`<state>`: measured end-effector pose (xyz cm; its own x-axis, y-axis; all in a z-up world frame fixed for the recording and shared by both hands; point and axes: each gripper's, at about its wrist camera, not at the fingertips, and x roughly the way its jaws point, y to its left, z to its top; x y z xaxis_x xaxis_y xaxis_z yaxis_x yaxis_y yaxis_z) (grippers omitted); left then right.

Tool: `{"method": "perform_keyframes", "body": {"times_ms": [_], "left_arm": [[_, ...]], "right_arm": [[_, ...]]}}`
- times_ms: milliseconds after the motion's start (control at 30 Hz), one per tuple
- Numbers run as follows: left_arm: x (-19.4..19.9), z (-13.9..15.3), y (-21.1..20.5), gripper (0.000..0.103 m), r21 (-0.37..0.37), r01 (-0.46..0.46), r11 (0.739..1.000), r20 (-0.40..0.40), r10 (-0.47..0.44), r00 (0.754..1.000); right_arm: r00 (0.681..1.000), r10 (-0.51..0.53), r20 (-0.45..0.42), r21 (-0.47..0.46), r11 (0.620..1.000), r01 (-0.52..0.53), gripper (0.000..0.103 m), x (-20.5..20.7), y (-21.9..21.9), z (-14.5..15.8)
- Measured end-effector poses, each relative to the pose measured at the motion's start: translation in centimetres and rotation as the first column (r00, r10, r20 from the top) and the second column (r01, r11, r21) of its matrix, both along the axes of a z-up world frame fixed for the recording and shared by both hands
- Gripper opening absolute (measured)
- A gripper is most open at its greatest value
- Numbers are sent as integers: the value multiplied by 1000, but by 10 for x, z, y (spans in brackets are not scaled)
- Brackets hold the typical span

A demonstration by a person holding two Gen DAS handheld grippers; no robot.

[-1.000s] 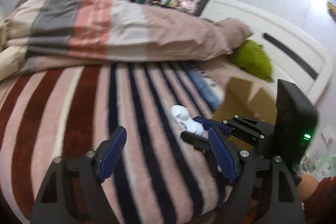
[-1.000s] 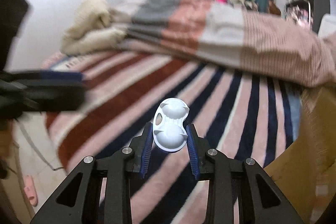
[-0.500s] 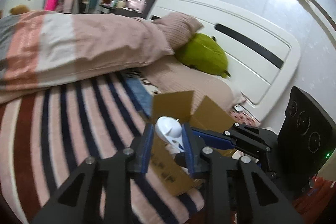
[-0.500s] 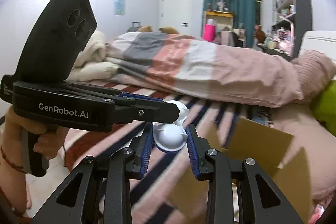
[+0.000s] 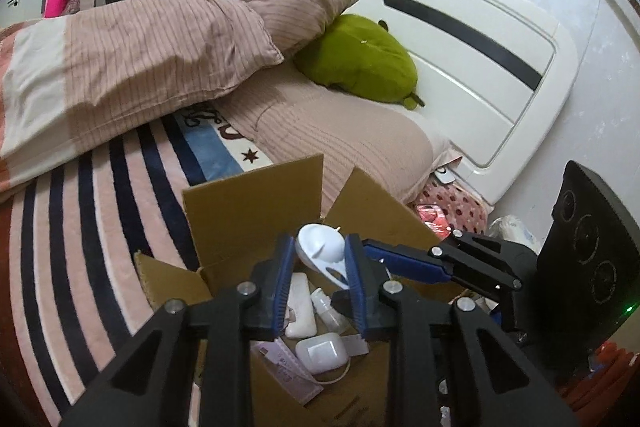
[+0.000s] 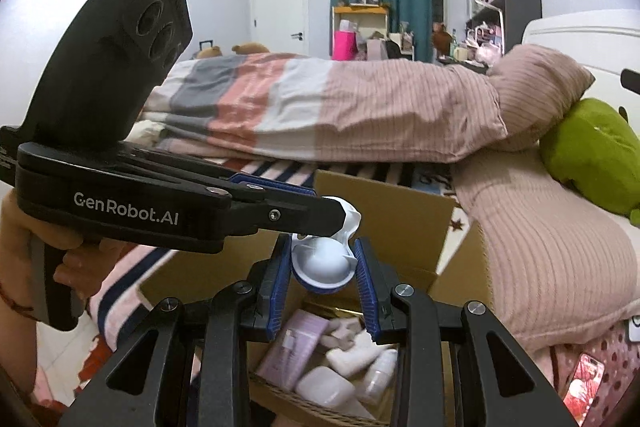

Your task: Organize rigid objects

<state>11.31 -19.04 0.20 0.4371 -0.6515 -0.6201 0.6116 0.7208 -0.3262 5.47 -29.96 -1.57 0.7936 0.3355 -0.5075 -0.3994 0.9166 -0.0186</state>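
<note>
A white plastic double-cup object (image 5: 322, 253) is held over the open cardboard box (image 5: 256, 211). My left gripper (image 5: 318, 269) is shut on its one end. My right gripper (image 6: 325, 267) is shut on its other end, which shows as a white dome (image 6: 324, 261) in the right wrist view. The box (image 6: 400, 211) stands at the bed's edge and holds several small white bottles and cases (image 6: 340, 375) and a lilac tube (image 6: 296, 343). In the left wrist view a white case (image 5: 320, 351) and a small bottle (image 5: 326, 309) lie inside.
A striped blanket (image 5: 100, 207) covers the bed. A folded quilt (image 6: 320, 107), pink pillows (image 5: 348, 147) and a green plush (image 5: 360, 63) lie behind the box. A white headboard (image 5: 460, 59) stands at the right. A phone (image 6: 584, 375) lies at lower right.
Both grippers carried the white object from above the blanket to above the open box. My left gripper, open a second ago, closed on the object's other end.
</note>
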Motion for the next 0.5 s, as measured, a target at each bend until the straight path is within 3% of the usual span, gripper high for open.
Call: {"method": "perform_keyframes", "body": {"times_ms": [33,67,133,167,200,267,500], "left_arm": [[1,-1,0,28,10,-9,1000,1,9,1000],[1,-2,0,39,20,-21,1000,3,21,1000],[1,-3,2,55,37,-45,998,11,45,999],[0,-3,3,58,44,-54,998,17,53,998],[0,-3,5,58,47,-57,997,20,56,998],[-5,0,11,70,39,-70,997,34,69,997],[-30,18,47,82,-4,-152,988,101,151,983]], "right_arm": [[1000,-6,-10,-6,1000,6,27,2,-2,-1],[1000,-15,-16,-12,1000,15,27,4,-4,-2],[998,-40,-48,-20,999,39,37,8,-7,-4],[997,-42,-59,-12,999,41,47,8,-8,-6],[997,-42,-68,3,999,42,49,9,-10,-5],[997,-46,-69,-1,999,46,49,7,-10,-4],[997,-51,-64,-1,999,51,61,1,-5,1]]}}
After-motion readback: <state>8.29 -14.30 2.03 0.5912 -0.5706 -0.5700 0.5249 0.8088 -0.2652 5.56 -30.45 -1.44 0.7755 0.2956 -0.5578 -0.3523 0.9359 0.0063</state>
